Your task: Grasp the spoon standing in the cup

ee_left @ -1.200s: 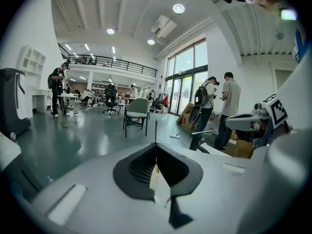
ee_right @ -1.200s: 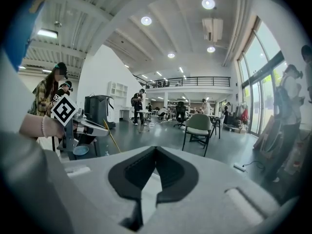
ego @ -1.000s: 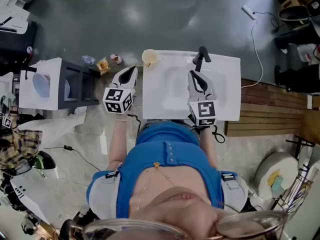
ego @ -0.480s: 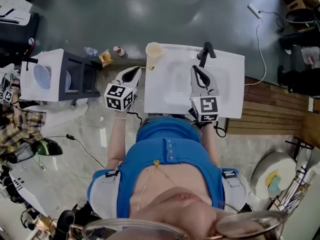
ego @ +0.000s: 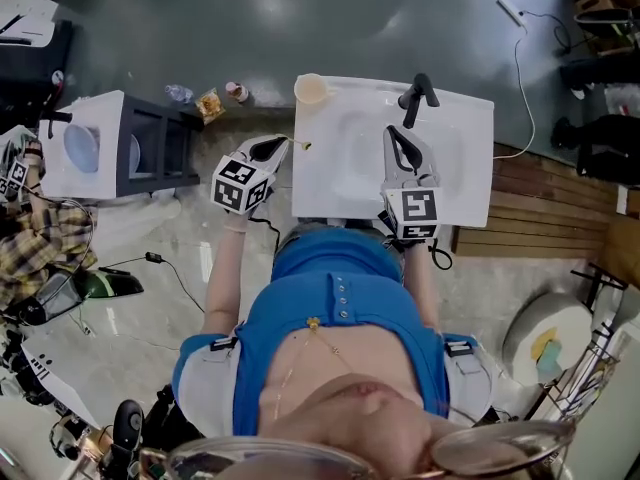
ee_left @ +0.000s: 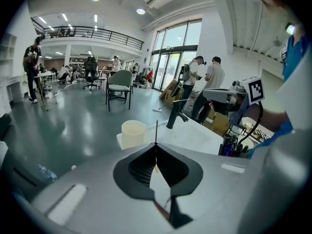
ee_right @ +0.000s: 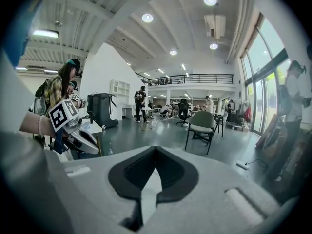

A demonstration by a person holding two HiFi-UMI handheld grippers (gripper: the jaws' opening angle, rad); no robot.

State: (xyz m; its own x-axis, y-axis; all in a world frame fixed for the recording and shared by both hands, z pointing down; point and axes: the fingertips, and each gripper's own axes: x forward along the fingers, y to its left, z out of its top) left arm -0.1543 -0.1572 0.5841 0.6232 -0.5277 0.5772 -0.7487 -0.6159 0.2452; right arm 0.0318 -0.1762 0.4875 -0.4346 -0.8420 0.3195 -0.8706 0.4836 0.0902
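Item 1, left gripper [ego: 272, 146]: my jaws are clenched on the spoon [ego: 297, 145]. In the left gripper view the 2 jaws meet at their tips, and the spoon's thin dark handle [ee_left: 156, 133] rises upright from between them. A pale stretch of the spoon shows lower down, in the gap behind the tips.

Item 2, spoon position: it is out of the cup [ego: 311, 89] and carried by my left gripper alone. In the head view it juts from the jaw tips toward the left edge of the white washbasin [ego: 462, 173], and its yellowish end lies just over that edge. It is near the cup but clearly apart from it.

Item 3, cup: it stands upright on the far left corner of the washbasin top. In the left gripper view it sits beyond the jaws, just left of the spoon handle. Nothing stands up from its rim.

Item 4, right gripper [ego: 400, 148]: my jaws are pressed together with nothing between them, as the right gripper view confirms. It is held over the basin bowl, on my side of the black faucet [ego: 413, 98], and touches neither.

Item 5, surroundings: 1 white-topped dark cabinet [ego: 120, 153] stands on the floor to the left of the washbasin. Wooden boards [ego: 545, 208] lie to its right.
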